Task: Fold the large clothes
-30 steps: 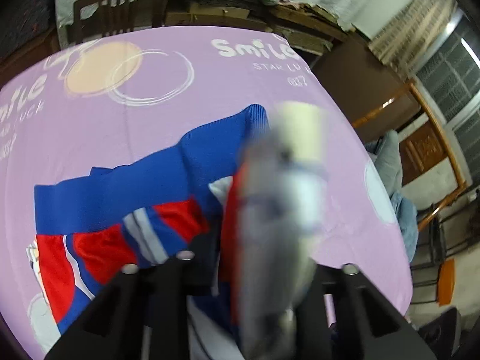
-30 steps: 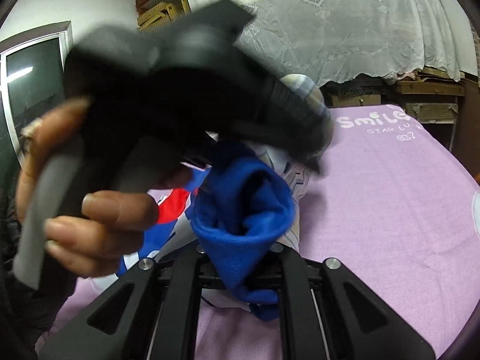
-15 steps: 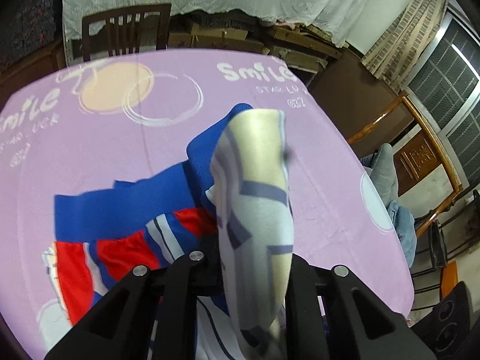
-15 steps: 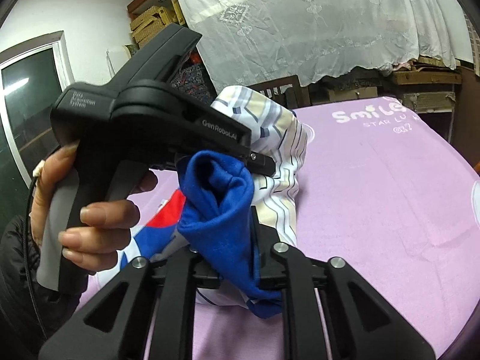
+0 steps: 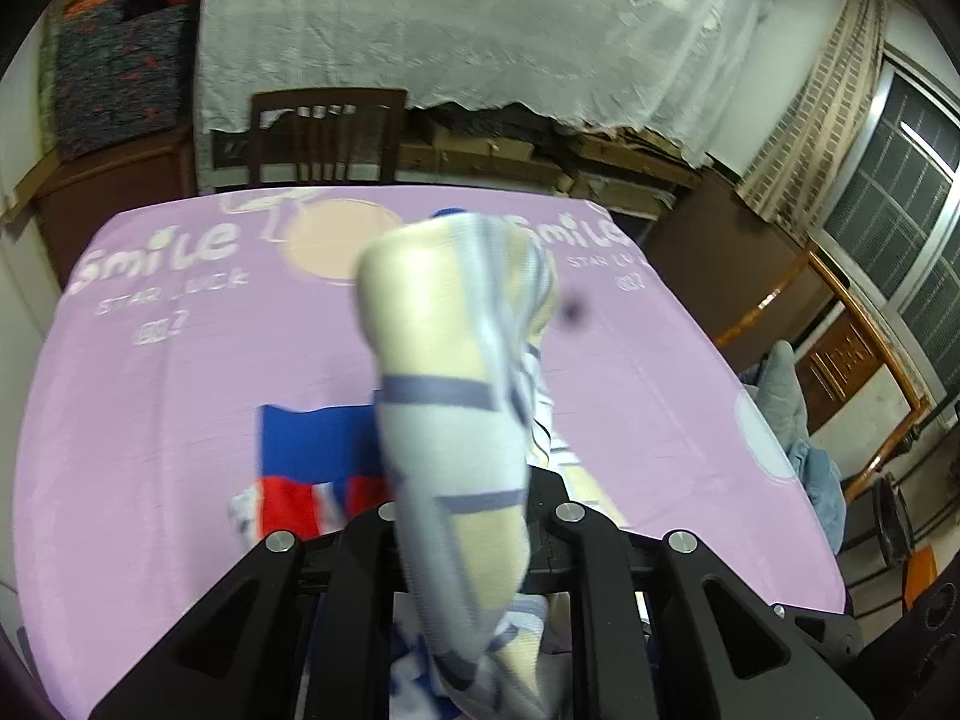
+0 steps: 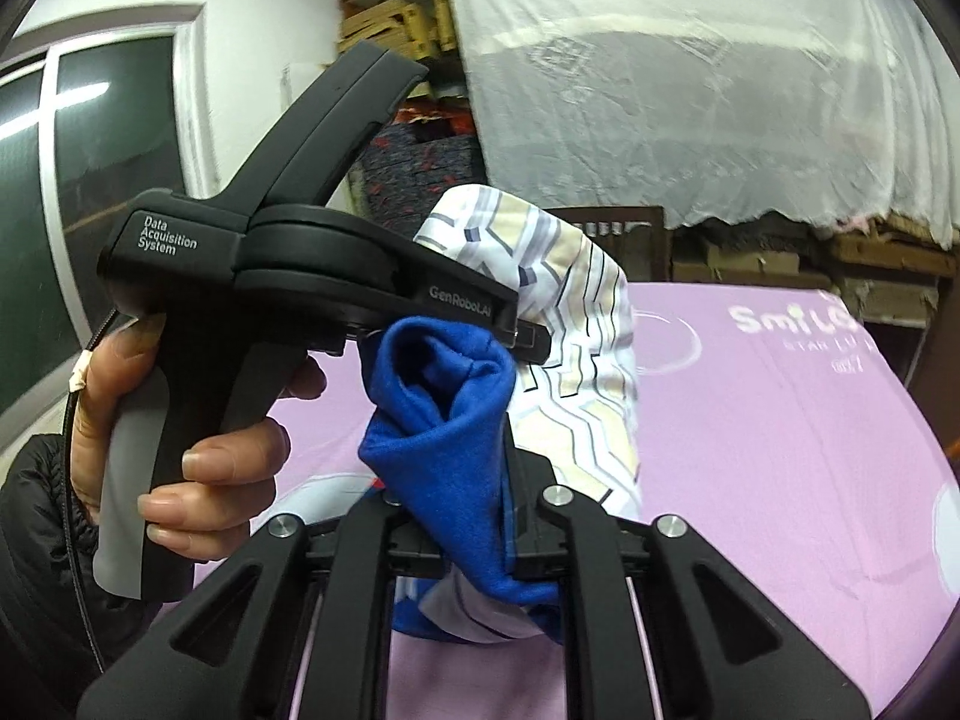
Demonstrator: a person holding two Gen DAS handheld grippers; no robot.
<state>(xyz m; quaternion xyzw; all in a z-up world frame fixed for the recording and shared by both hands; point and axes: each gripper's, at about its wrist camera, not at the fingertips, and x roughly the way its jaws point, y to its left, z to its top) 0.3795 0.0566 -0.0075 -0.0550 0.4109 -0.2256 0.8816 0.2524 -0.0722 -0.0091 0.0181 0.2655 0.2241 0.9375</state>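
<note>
A large garment with blue, red and white panels and a pale patterned lining hangs from both grippers above the purple table cover (image 5: pixel 150 396). My left gripper (image 5: pixel 462 546) is shut on a bunched fold of the pale patterned fabric (image 5: pixel 450 420). Its blue and red part (image 5: pixel 312 462) lies on the cover below. My right gripper (image 6: pixel 474 534) is shut on the blue cuff-like fold (image 6: pixel 444 408). The left gripper body (image 6: pixel 312 276), held in a hand, is close at the left in the right wrist view, with the pale fabric (image 6: pixel 576 324) beside it.
A wooden chair (image 5: pixel 327 132) stands behind the table's far edge. A white lace sheet (image 5: pixel 456 24) covers stacked things at the back. More clothes (image 5: pixel 798 420) lie on a wooden seat to the right of the table.
Both grippers have risen with the garment. More of it has lifted off the cover, and the left gripper now points more level toward the back of the room.
</note>
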